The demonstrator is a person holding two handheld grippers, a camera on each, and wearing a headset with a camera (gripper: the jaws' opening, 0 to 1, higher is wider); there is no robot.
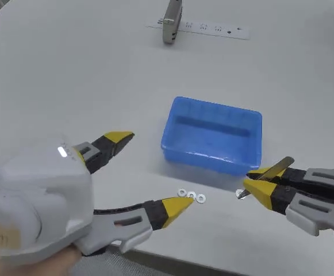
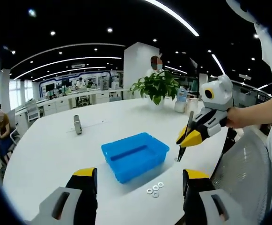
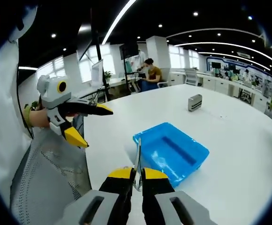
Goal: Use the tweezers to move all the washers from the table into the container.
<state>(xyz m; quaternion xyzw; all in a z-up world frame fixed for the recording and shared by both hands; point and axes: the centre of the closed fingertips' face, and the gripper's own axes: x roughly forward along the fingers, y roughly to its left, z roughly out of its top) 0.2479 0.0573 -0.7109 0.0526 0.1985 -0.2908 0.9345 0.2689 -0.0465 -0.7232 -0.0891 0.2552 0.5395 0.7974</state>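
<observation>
Washers: I see three small silvery rings (image 1: 191, 196) in a tight row on the white table (image 1: 69, 86), just before the container's near wall.
Container: blue open tray (image 1: 212, 135), upright.
Tweezers: thin metal pair (image 1: 273, 171), tip down at the table right of the row; the speck there is too small to identify.
Right gripper (image 1: 250, 178): jaws pressed together on the tweezers.
Left gripper (image 1: 160, 169): jaws spread wide, holding nothing; its lower tip crowds the row.
Farther off: power strip (image 1: 212, 27), grey metal block (image 1: 171, 22).
</observation>
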